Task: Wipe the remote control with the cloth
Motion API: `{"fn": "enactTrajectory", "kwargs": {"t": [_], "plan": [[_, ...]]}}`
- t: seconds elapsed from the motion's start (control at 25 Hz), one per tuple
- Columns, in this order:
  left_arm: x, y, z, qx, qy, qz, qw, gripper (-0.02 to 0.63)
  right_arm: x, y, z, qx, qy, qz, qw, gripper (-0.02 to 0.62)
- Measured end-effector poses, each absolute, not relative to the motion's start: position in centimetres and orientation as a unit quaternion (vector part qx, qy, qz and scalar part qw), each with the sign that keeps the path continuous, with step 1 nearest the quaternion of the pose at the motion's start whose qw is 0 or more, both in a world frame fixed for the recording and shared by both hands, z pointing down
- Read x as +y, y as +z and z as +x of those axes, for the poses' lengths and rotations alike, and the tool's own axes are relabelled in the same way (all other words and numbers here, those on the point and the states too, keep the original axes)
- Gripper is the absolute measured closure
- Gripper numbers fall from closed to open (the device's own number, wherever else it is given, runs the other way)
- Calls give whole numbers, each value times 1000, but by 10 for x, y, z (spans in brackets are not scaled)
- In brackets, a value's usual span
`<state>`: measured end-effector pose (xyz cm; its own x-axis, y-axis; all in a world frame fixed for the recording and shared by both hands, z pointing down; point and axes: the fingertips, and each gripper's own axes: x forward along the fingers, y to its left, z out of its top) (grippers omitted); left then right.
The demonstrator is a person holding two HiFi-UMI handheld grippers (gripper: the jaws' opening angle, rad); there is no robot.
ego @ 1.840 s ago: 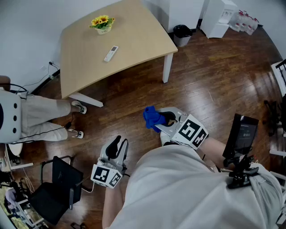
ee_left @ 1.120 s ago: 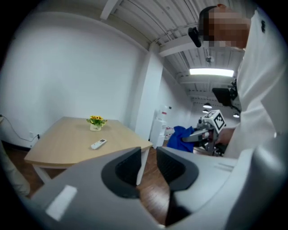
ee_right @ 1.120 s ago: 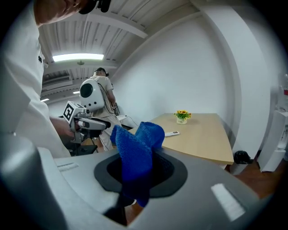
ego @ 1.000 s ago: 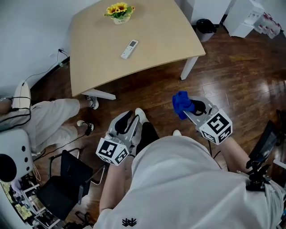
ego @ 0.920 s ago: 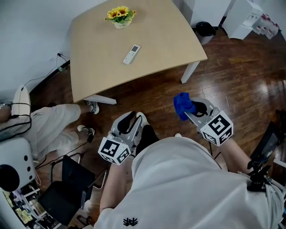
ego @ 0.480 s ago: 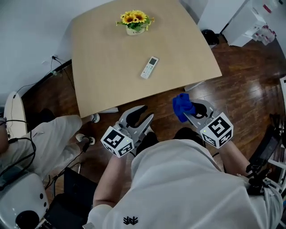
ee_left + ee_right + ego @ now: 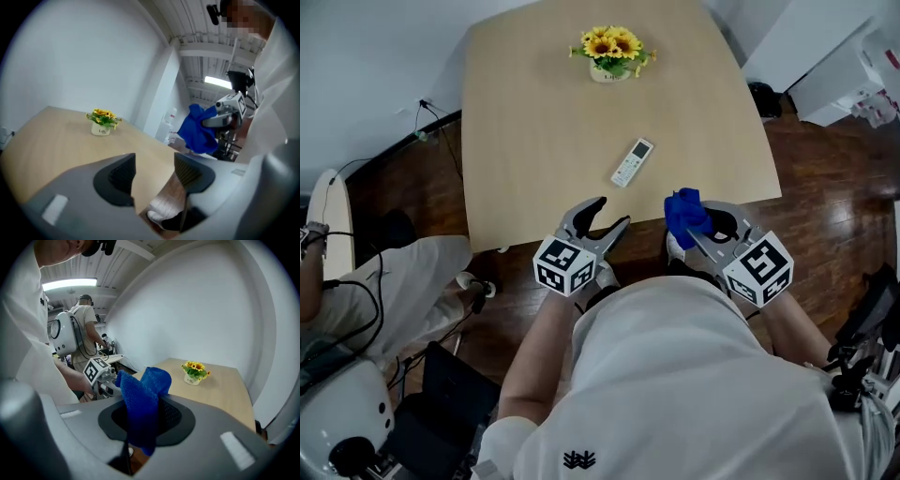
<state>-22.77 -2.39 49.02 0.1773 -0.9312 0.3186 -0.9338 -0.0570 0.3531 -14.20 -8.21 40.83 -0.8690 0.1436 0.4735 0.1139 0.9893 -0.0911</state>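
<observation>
A white remote control (image 7: 632, 162) lies near the front middle of the light wooden table (image 7: 525, 131). At the table's near edge, my left gripper (image 7: 608, 213) hovers short of the remote; its jaws are opening and nothing is between them (image 7: 154, 173). To its right, my right gripper (image 7: 684, 221) is shut on a bunched blue cloth (image 7: 683, 213), also at the table's near edge. In the right gripper view the cloth (image 7: 143, 401) sticks up from between the jaws. The cloth (image 7: 199, 129) shows to the right in the left gripper view, too.
A small pot of yellow sunflowers (image 7: 610, 49) stands at the far side of the table. Another person sits on the floor at the left (image 7: 384, 281), beside a chair (image 7: 450, 394). Dark wood floor surrounds the table, and white cabinets (image 7: 825, 56) stand at the right.
Both grippers have come forward from over the floor to the table's near edge. The left gripper's jaws, shut earlier, have spread apart. The cloth stays in the right gripper.
</observation>
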Motion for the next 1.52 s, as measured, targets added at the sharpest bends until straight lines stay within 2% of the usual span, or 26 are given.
{"fn": "enactTrajectory", "kwargs": {"t": [0.2, 0.52, 0.72, 1.0, 1.16, 1.52], "plan": [[-61, 535, -253, -678, 63, 683, 263, 299, -126, 410, -144, -965, 26, -78, 250, 517], [-113, 618, -271, -681, 166, 644, 308, 299, -189, 415, -139, -959, 17, -89, 268, 517], [-123, 654, -284, -680, 226, 624, 310, 299, -216, 417, -134, -957, 16, -84, 276, 517], [-130, 674, -286, -672, 247, 619, 323, 302, -237, 426, -124, -956, 21, -73, 282, 517], [-131, 684, -285, -672, 262, 610, 327, 365, -237, 428, -121, -956, 23, -72, 285, 517], [-135, 660, -281, -667, 252, 628, 312, 370, -235, 429, -128, -959, 30, -62, 274, 517]]}}
